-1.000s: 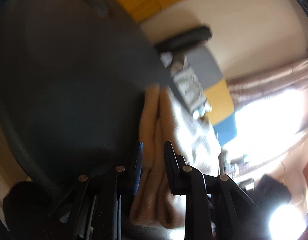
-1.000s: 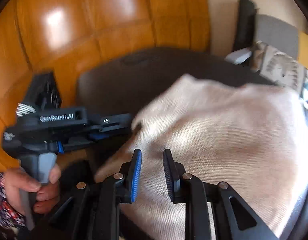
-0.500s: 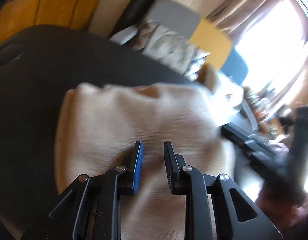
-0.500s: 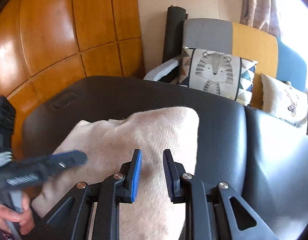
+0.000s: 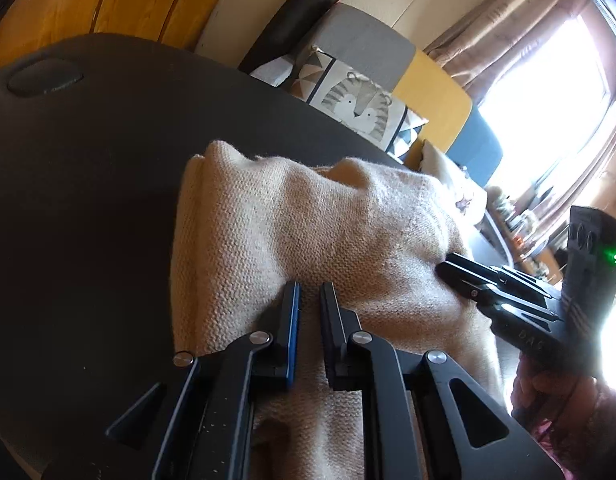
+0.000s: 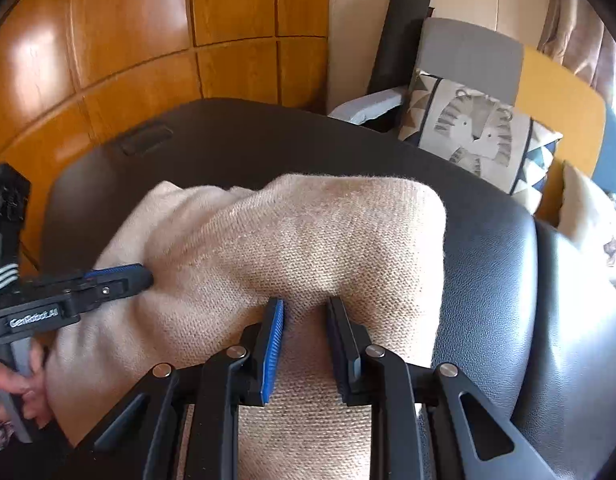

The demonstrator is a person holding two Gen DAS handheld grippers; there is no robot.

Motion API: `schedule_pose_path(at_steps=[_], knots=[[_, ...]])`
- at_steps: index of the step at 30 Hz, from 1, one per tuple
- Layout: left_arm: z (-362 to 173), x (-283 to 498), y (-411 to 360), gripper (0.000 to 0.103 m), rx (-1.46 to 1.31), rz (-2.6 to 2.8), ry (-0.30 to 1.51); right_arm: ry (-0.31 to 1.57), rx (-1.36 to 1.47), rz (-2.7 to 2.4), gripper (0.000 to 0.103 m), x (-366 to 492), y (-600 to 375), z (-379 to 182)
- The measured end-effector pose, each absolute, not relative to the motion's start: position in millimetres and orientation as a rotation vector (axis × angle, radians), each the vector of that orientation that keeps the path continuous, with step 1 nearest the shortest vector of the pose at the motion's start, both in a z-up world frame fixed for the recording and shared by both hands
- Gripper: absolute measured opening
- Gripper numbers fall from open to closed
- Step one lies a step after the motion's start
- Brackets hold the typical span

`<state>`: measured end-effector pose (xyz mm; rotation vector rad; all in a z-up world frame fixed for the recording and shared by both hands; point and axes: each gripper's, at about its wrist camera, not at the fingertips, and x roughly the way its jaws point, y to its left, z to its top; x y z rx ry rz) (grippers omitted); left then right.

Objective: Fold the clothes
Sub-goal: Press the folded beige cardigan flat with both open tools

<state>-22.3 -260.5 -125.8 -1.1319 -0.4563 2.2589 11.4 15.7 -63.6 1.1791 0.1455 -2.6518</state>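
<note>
A beige knit sweater (image 5: pixel 308 220) lies bunched in a folded heap on a black leather seat (image 5: pixel 87 200). My left gripper (image 5: pixel 310 286) has a ridge of the knit between its fingers, and its jaws are closing on it. The right wrist view shows the left gripper (image 6: pixel 145 276) pinching the sweater's (image 6: pixel 328 232) left side. My right gripper (image 6: pixel 305 302) is shut on a tented fold at the near edge. It also shows in the left wrist view as the right gripper (image 5: pixel 448 270), biting into the cloth from the right.
Behind the leather seat (image 6: pixel 488 280) stand a tiger-print cushion (image 6: pixel 476 132), a grey and yellow chair (image 6: pixel 472 52) and a rolled black mat (image 6: pixel 400 40). Wood panelling (image 6: pixel 127 40) fills the back left. A hand (image 6: pixel 23 388) holds the left gripper's handle.
The left view has rolled upright and both grippers have swept across the seat. The sweater went from hanging spread out to a folded heap. The left jaws have narrowed on the cloth.
</note>
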Motion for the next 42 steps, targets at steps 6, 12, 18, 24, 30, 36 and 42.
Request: schedule_pose_path(at_steps=[6, 12, 18, 24, 30, 36, 42], knots=[[-98, 9, -281, 0.013, -1.003, 2.295, -0.55, -0.02, 1.047, -2.728, 0.022, 56, 36, -39], [-105, 29, -269, 0.013, -1.046, 2.297, -0.456, -0.02, 1.116, -2.637, 0.023, 56, 10, -65], [-124, 37, -273, 0.013, -1.135, 2.276, -0.457, 0.437, 1.117, -2.588, 0.027, 64, -48, -85], [-121, 42, -286, 0.013, -1.165, 2.252, -0.499, 0.139, 1.077, -2.631, 0.026, 76, 0, -58], [-98, 60, -287, 0.013, -0.998, 2.308, -0.552, -0.174, 1.065, -2.673, 0.026, 107, 70, -39], [-99, 61, -238, 0.013, -1.03, 2.301, -0.216, -0.137, 1.091, -2.585, 0.025, 133, 56, -49], [-121, 56, -258, 0.013, -1.133, 2.316, -0.258, 0.108, 1.128, -2.484, 0.025, 145, 6, -83]])
